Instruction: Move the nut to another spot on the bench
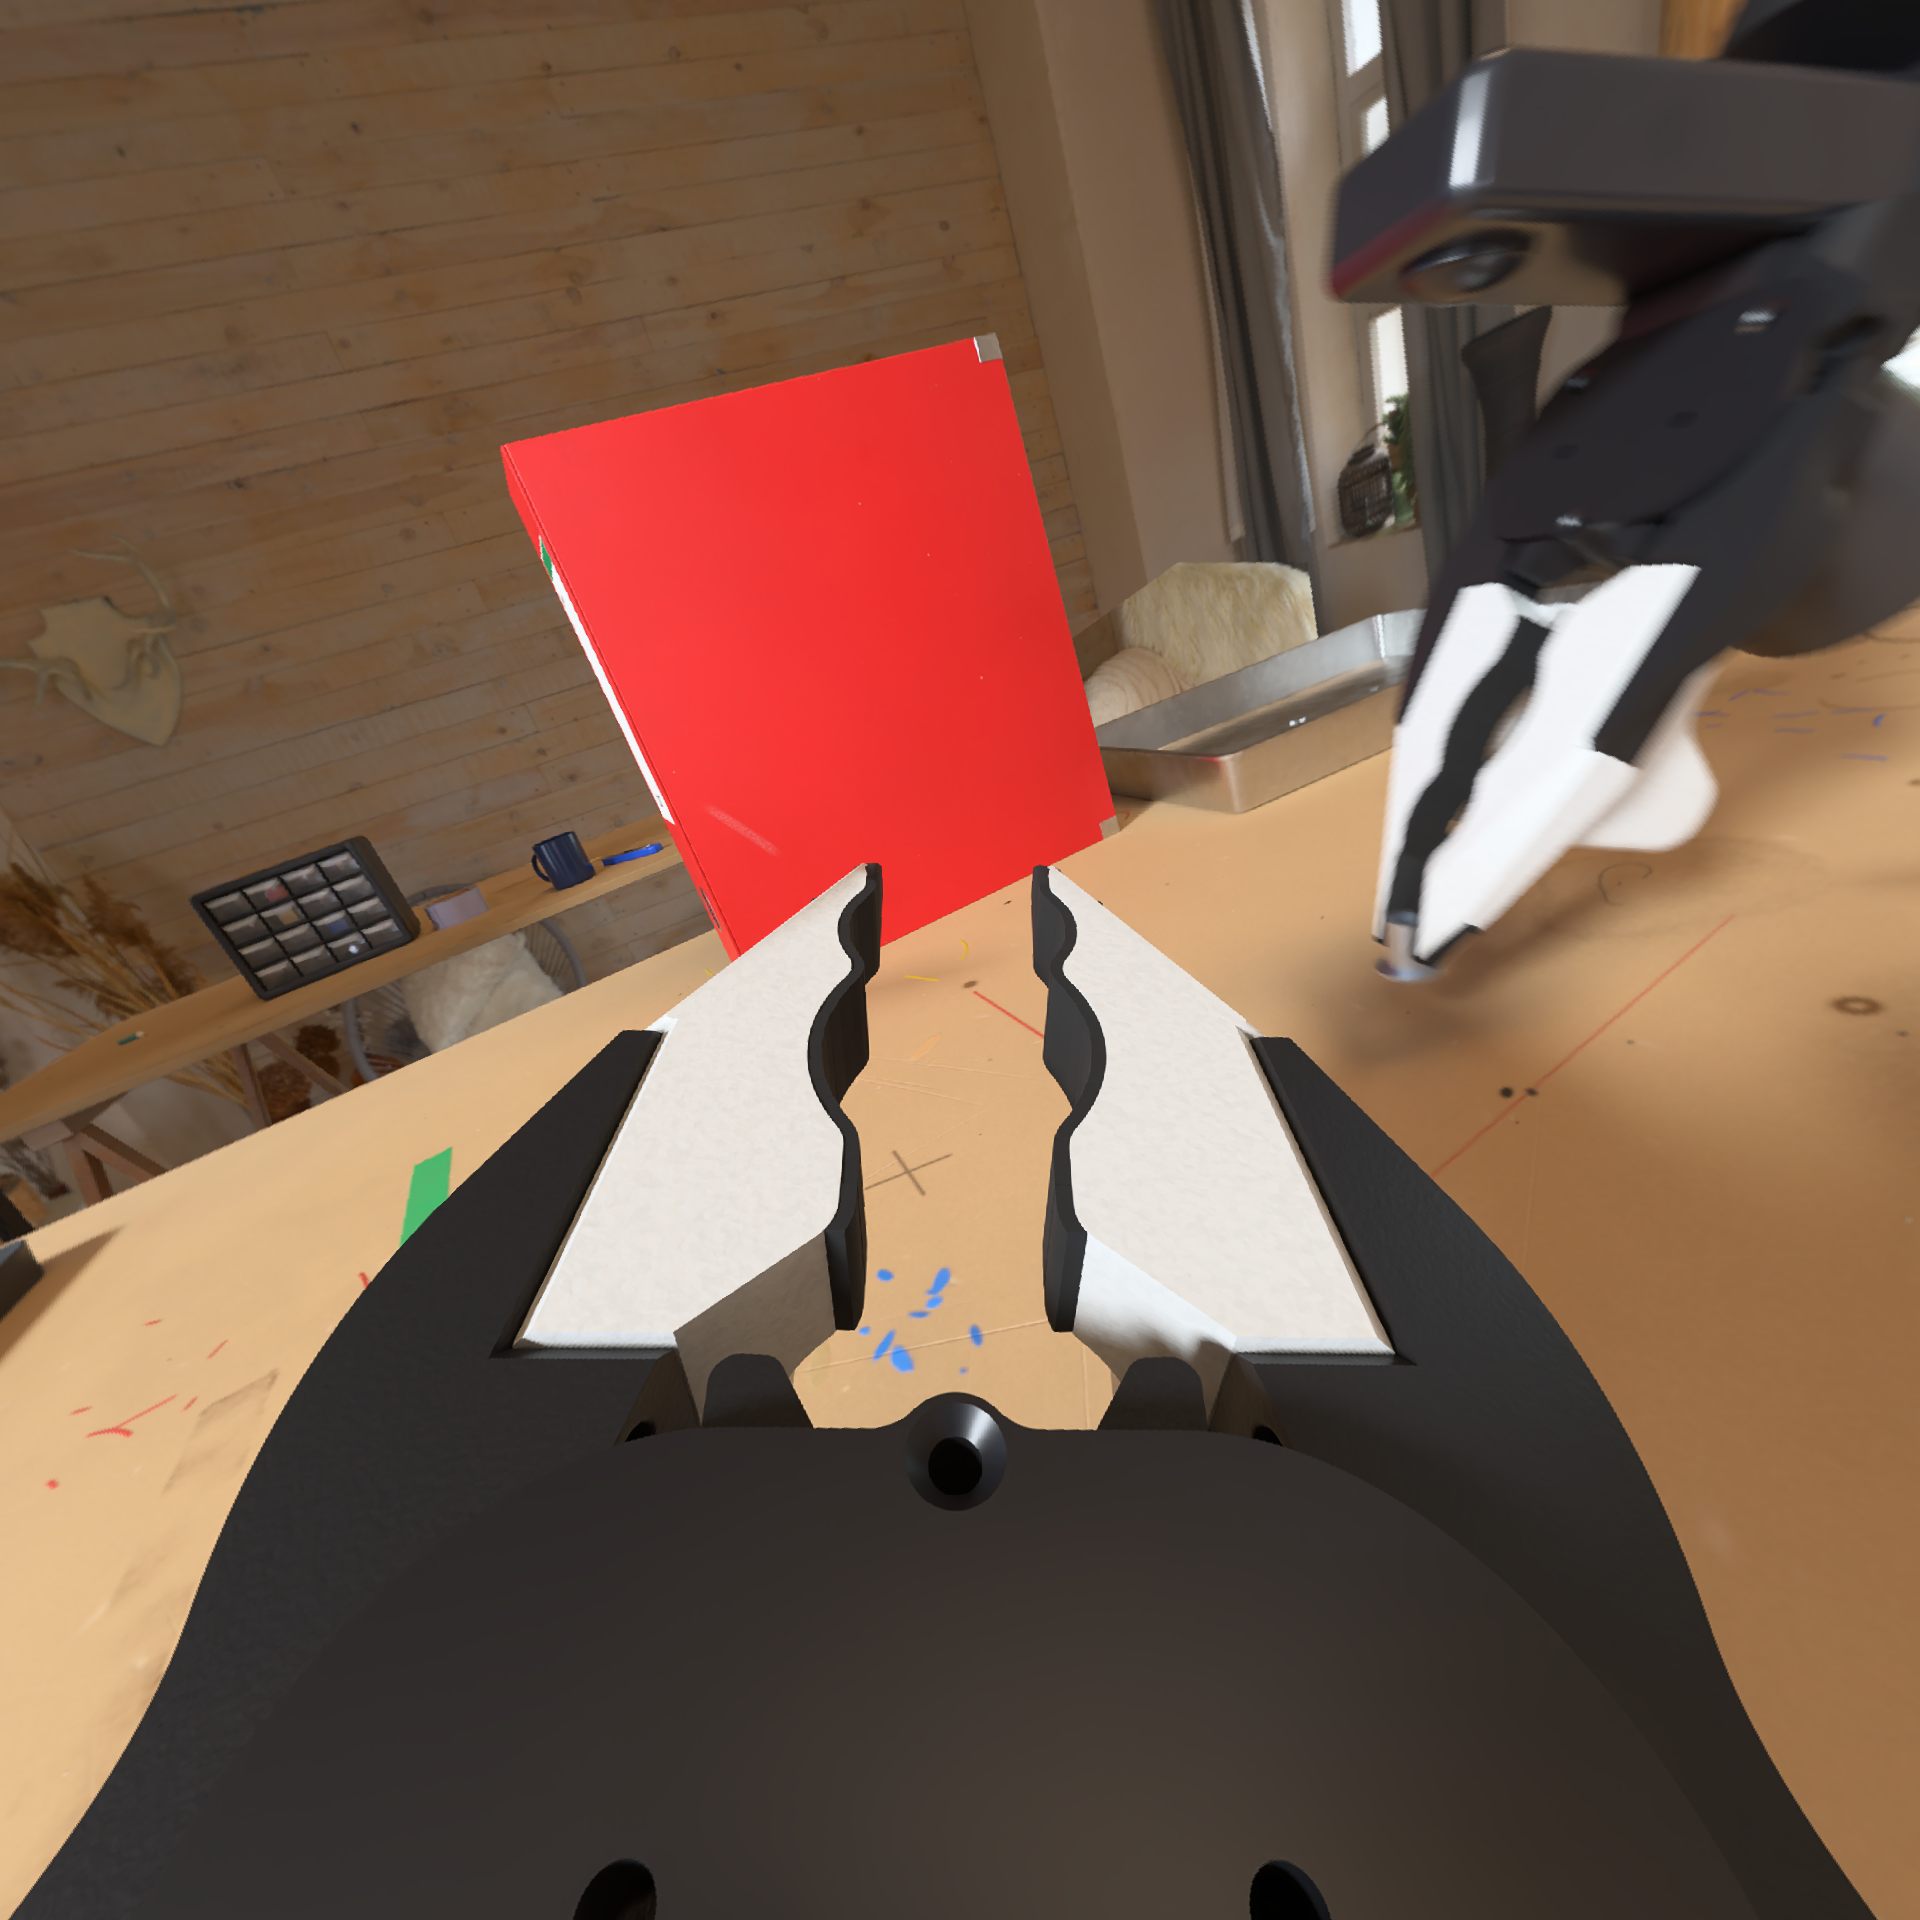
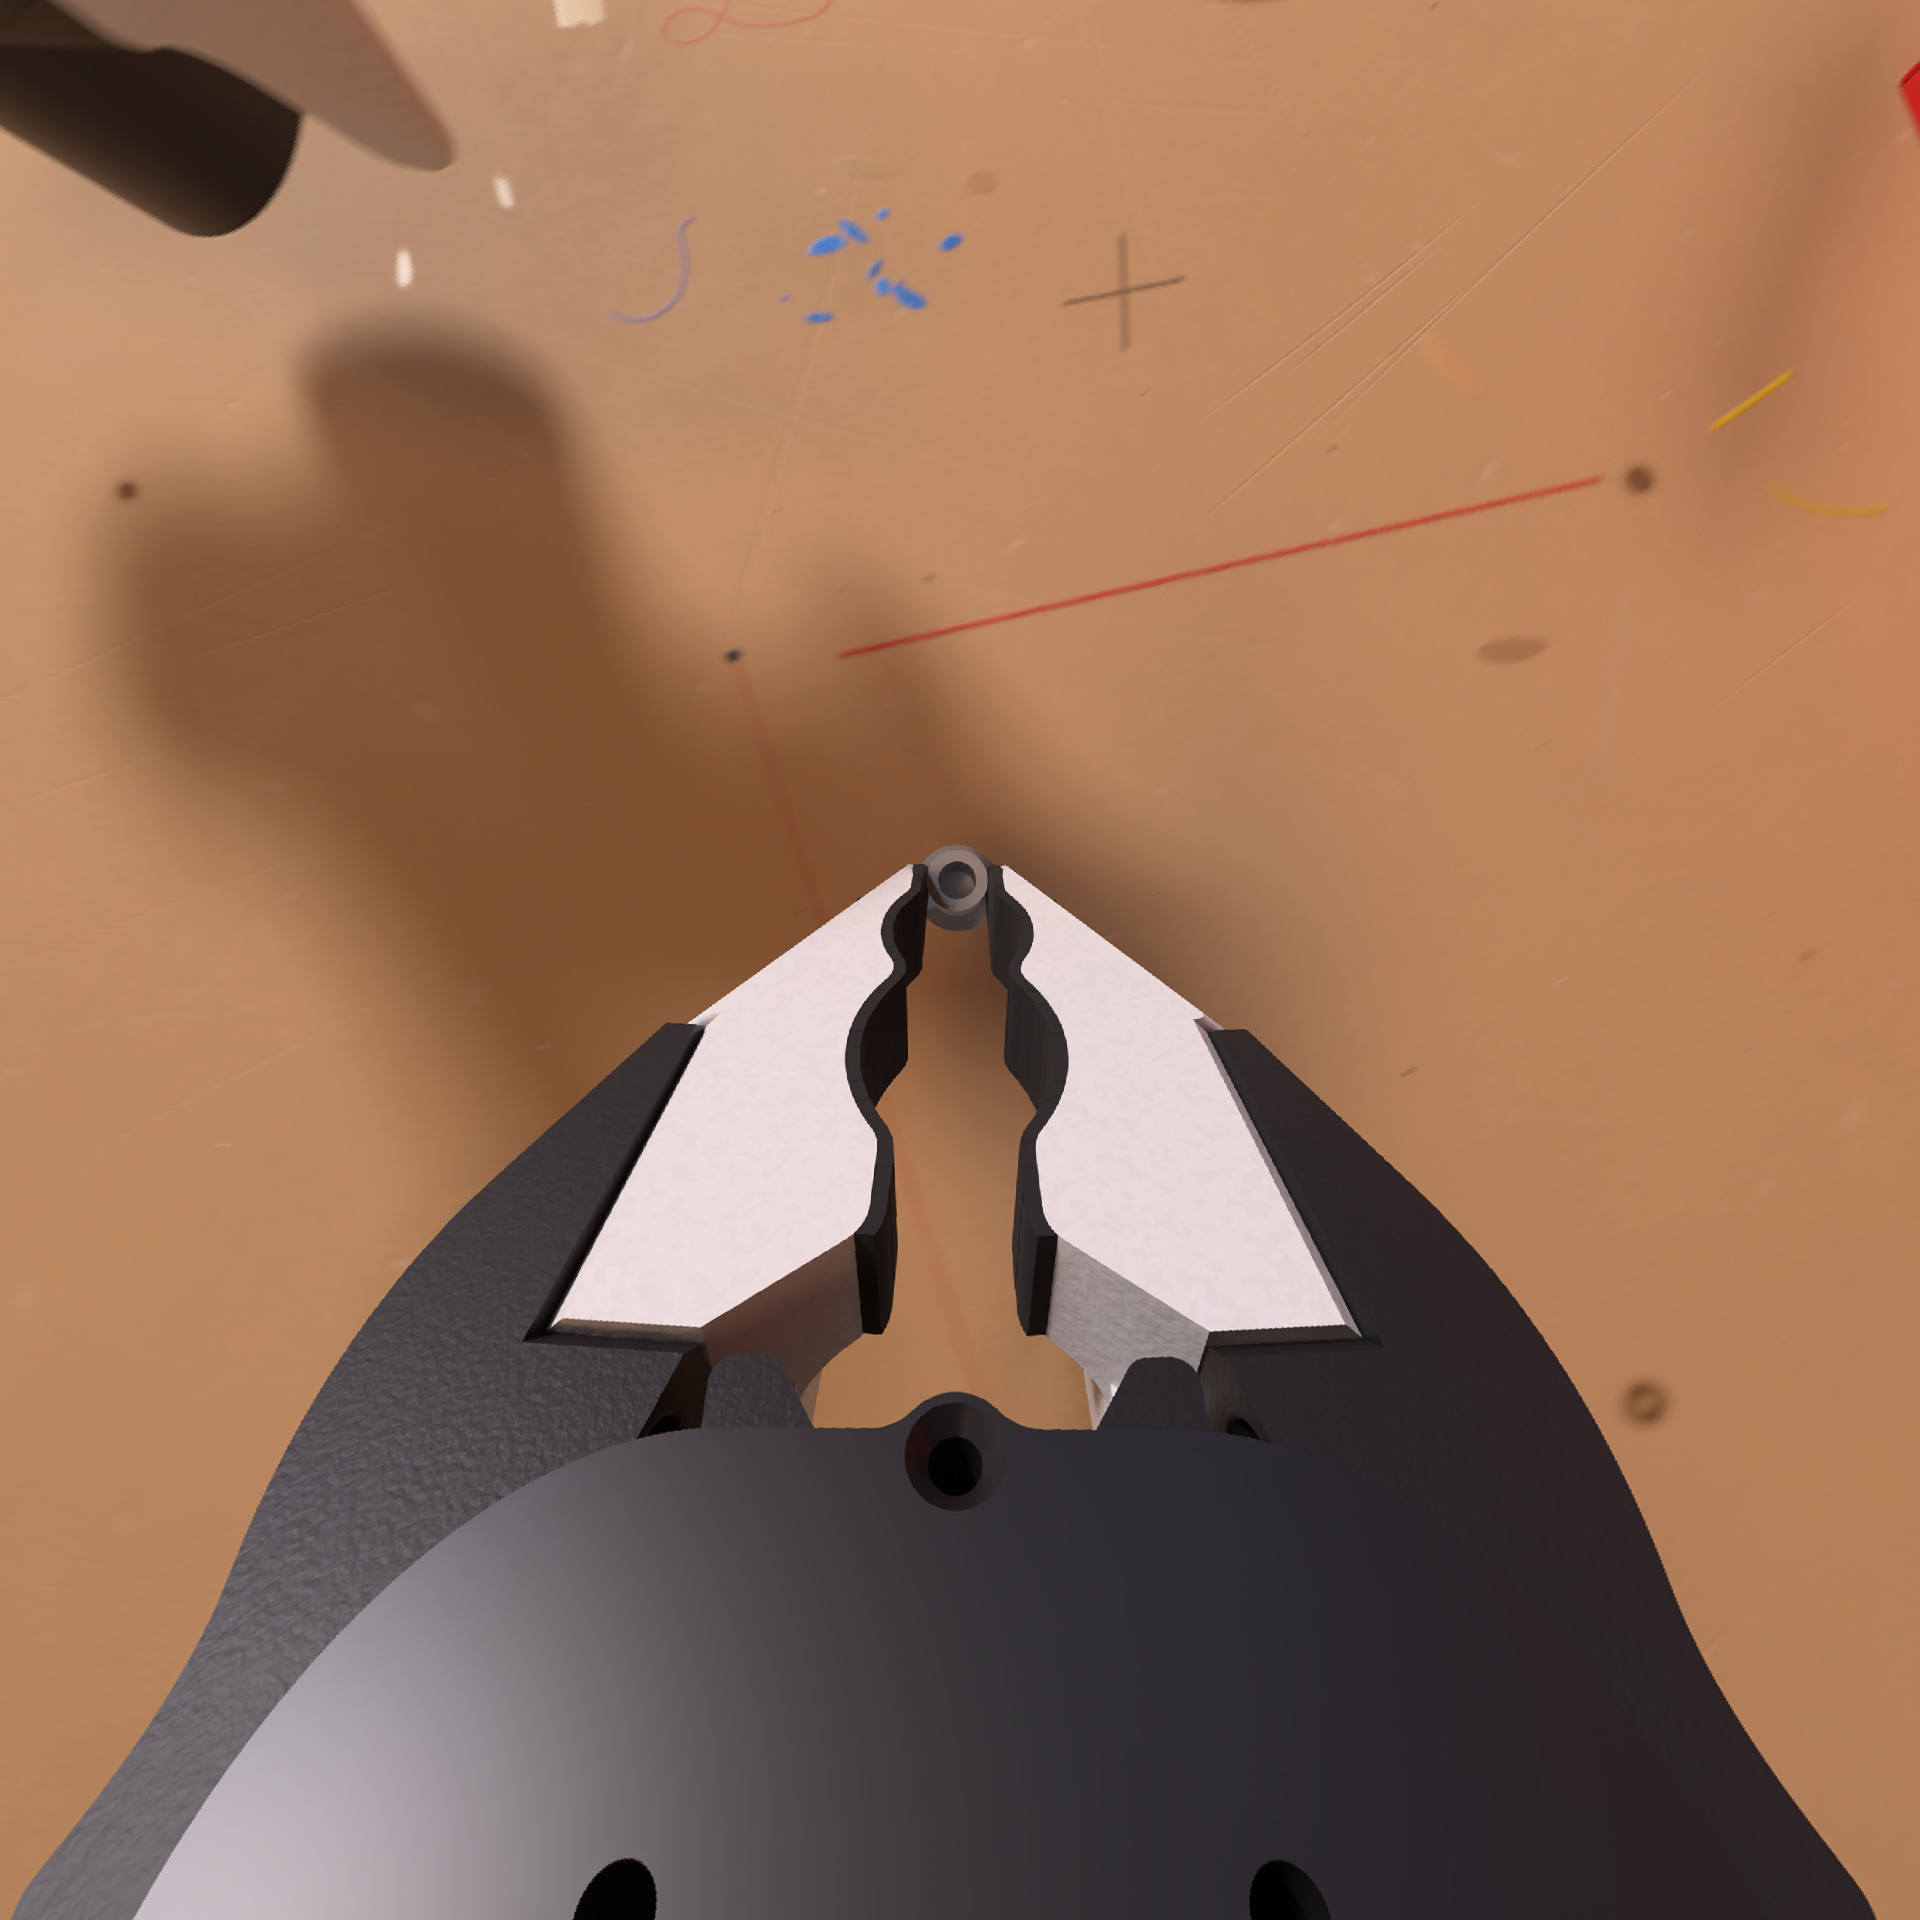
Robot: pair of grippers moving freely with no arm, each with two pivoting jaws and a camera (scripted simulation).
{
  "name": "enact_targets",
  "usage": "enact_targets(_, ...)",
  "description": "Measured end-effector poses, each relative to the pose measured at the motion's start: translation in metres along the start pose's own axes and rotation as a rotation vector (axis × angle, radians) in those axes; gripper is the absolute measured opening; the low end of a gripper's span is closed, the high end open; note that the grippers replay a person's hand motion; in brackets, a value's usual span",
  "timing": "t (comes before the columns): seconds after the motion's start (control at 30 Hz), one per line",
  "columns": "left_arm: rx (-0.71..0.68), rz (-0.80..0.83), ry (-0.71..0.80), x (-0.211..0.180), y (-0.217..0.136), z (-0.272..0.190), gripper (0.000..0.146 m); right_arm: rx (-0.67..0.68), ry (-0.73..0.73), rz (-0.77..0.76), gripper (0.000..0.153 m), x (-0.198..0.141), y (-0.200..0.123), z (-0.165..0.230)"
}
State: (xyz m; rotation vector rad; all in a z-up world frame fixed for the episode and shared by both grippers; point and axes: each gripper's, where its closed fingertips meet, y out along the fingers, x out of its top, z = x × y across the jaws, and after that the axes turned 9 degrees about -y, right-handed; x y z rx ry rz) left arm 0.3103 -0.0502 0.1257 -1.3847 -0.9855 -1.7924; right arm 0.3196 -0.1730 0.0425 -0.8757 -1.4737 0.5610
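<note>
The nut (image 2: pixel 956 885) is a small grey metal ring with a round hole. My right gripper (image 2: pixel 957 883) is shut on it at the very fingertips and points down at the brown bench (image 2: pixel 1351 831). In the left wrist view the right gripper (image 1: pixel 1415 940) stands at the right, tips just above the bench, with the nut (image 1: pixel 1403 932) showing as a grey bit between them. My left gripper (image 1: pixel 956 878) is open and empty, held low over the bench and aimed at a red binder.
A red binder (image 1: pixel 821 644) stands tilted on the bench ahead of the left gripper. A metal tray (image 1: pixel 1268 717) lies behind it to the right. A compartment box (image 1: pixel 307 914) and a blue mug (image 1: pixel 561 860) sit on a far table. The left gripper's finger (image 2: pixel 364 83) shows top left.
</note>
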Motion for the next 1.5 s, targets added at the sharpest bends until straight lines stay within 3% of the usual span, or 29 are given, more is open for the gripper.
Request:
enact_targets(0.23,0.0,-0.01,-0.026,0.003,0.001,0.002,0.028,-0.079,0.043,0.051,0.011,-0.009,0.005,0.06)
enact_targets(0.5,-0.022,0.001,0.041,0.002,0.001,-0.008,0.027,-0.159,0.093,0.136,0.011,-0.025,0.012,0.059)
enact_targets(0.7,-0.042,0.003,0.029,0.002,0.001,-0.011,0.027,-0.145,0.172,0.069,0.011,-0.024,0.011,0.059)
enact_targets(0.8,-0.043,0.007,0.039,0.001,0.001,-0.011,0.027,-0.135,0.21,-0.019,0.04,-0.019,0.007,0.062)
enact_targets(0.97,-0.049,0.02,0.047,-0.002,0.003,-0.013,0.027,-0.103,0.242,-0.082,0.052,-0.021,0.004,0.069)
enact_targets(1.37,-0.064,0.04,0.069,-0.006,0.004,-0.017,0.026,-0.039,0.244,-0.09,0.049,-0.024,0.007,0.09)
enact_targets(1.5,-0.069,0.042,0.066,-0.007,0.004,-0.018,0.025,-0.009,0.227,-0.111,0.042,-0.016,0.012,0.098)
